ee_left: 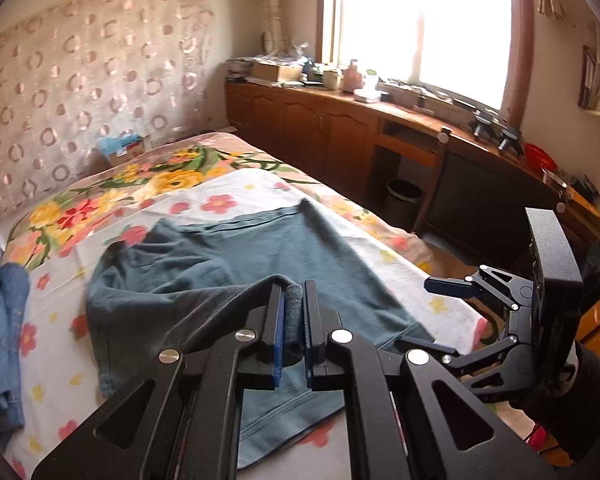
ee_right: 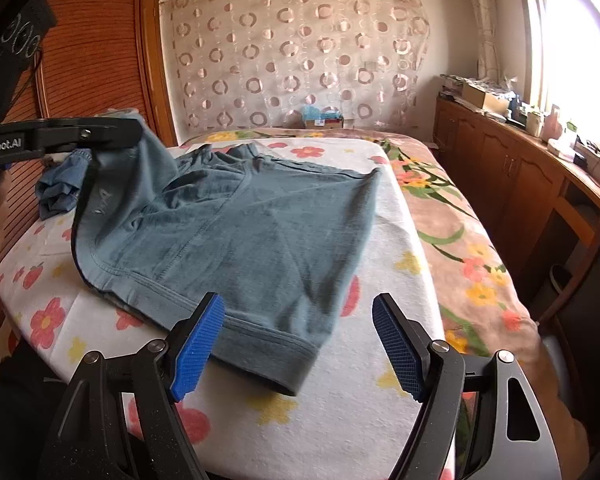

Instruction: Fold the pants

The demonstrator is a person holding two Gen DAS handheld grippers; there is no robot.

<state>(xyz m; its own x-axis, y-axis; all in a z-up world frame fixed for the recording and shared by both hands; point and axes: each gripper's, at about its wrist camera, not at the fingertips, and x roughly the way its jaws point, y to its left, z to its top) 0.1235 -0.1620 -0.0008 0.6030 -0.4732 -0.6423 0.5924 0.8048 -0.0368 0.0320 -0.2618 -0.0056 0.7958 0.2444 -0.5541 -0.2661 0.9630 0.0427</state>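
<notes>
Teal knit cotton pants (ee_right: 236, 232) lie on the flower-print bed (ee_right: 340, 420), one edge clamped in the left gripper (ee_left: 294, 320) fingers and lifted; right gripper (ee_right: 300, 344) fingers stand apart over the near hem. The thin pinch could slip, spoiling the fold.
</notes>
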